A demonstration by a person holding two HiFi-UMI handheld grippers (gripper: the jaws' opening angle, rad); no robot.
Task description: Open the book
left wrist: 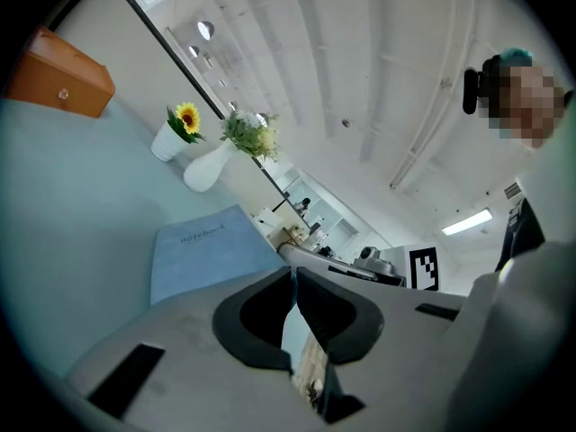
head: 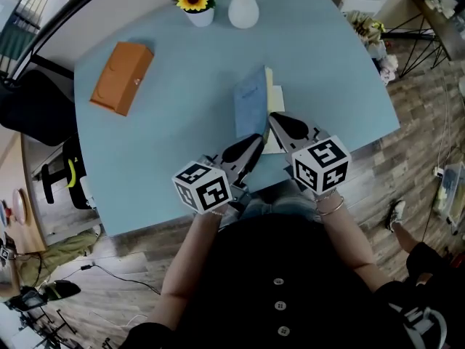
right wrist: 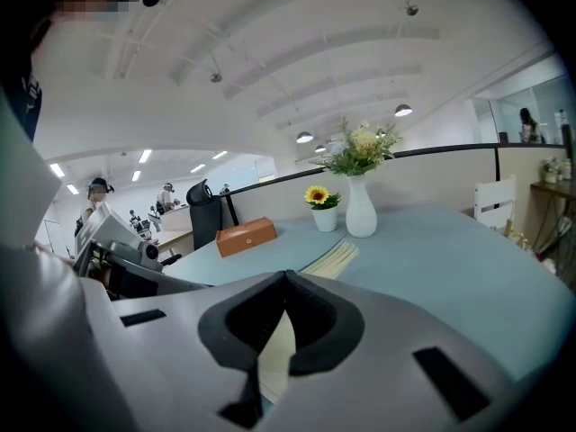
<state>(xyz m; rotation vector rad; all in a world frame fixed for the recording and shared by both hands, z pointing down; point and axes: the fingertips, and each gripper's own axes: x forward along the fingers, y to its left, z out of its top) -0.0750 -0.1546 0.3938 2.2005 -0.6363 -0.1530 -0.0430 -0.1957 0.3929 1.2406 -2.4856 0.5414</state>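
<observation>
Two grippers are sharing the book, which is lying near the middle of the table, just ahead of the person. The left gripper is pinching the near edge of the blue cover with its jaws drawn together, and the cover is standing tilted up off the rest of the book. The right gripper, jaws likewise closed, is clamping the cream pages on the book's right side.

The opening seems to be partway along. To do it well, I judge the left gripper should be carrying the cover in an arc up and over to the left about the bound edge rather than tugging it straight. Meanwhile the right one should be pinning the pages so the whole book is not sliding or lifting. The hold on so thin an edge is looking slight, so a slow swing is probably the safer choice.

Only the head view is giving the layout: the orange box far left, and the sunflower pot and white vase at the far edge, all well apart from the book. The left gripper view is showing the cover's printed face running up to the closed pads. The right gripper view is showing a cream leaf passing between its pads and the pages fanning beyond.
</observation>
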